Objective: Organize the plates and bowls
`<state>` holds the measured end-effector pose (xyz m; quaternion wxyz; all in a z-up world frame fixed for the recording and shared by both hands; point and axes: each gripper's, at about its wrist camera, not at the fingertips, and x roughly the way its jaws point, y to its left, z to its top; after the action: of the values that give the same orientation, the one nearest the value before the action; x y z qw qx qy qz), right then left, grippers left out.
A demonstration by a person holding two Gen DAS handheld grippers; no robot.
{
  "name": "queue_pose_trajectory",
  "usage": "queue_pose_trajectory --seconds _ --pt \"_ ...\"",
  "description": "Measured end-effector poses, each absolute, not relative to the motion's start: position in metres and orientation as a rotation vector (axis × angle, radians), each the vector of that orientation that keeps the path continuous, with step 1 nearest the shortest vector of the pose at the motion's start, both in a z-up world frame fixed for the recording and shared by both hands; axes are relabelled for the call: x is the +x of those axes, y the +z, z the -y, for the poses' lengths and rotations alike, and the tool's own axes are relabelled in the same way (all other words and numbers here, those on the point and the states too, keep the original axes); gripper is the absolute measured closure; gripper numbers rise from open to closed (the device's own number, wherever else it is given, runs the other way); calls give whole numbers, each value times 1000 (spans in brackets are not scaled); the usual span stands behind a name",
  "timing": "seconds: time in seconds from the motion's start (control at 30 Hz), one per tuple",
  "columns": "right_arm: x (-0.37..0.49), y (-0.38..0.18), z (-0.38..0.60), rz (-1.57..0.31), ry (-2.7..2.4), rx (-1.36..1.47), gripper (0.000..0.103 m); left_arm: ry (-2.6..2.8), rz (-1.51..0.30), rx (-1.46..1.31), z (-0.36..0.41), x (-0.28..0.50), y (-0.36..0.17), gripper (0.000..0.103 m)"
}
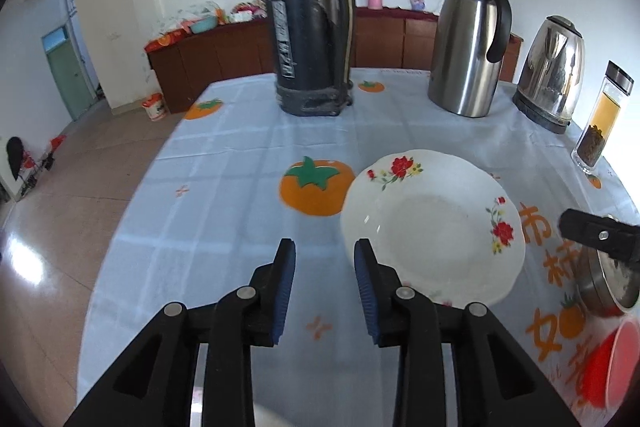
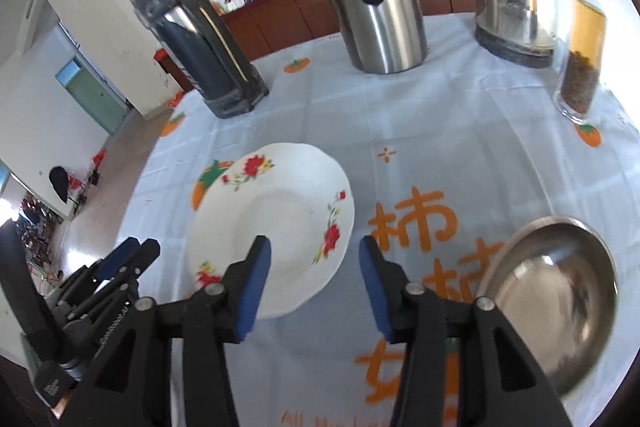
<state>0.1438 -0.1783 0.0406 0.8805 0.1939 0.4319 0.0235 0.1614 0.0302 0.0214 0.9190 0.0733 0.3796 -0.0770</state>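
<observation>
A white plate with red flowers [image 1: 434, 227] lies flat on the tablecloth; it also shows in the right wrist view [image 2: 276, 227]. My left gripper [image 1: 325, 247] is open and empty, its right finger just at the plate's left rim. My right gripper [image 2: 314, 249] is open and empty, hovering over the plate's right edge. A steel bowl [image 2: 556, 291] sits to the right of the right gripper; it shows at the right edge of the left wrist view [image 1: 604, 291]. A red bowl [image 1: 612, 363] lies tilted at the lower right.
At the back of the table [image 1: 224, 155] stand a dark thermos [image 1: 308, 15], a steel jug [image 1: 468, 43], an electric kettle [image 1: 552, 75] and a glass tea bottle [image 1: 600, 119]. The table's left edge drops to a tiled floor.
</observation>
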Motion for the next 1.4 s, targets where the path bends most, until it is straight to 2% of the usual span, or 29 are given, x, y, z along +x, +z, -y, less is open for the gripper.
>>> queue_pose_trajectory --seconds 0.33,0.57,0.97,1.2,1.23,1.33,1.4 --pt "70 38 125 -890 87 510 51 -85 -765 117 -60 94 12 69" --pt "40 20 98 -790 36 570 51 -57 -722 167 -61 75 1 69" --pt "21 9 67 -576 -46 386 51 3 -659 184 -80 63 -13 69" --pt "20 2 52 -576 18 335 51 -33 -646 163 -98 54 -6 68" --pt "19 1 49 -580 26 328 51 -37 -639 168 -100 52 -4 65" --pt "18 0 45 -580 46 315 51 -49 -622 176 -109 50 0 44" --pt "17 -1 44 -575 55 312 51 -48 -613 167 -118 50 3 42"
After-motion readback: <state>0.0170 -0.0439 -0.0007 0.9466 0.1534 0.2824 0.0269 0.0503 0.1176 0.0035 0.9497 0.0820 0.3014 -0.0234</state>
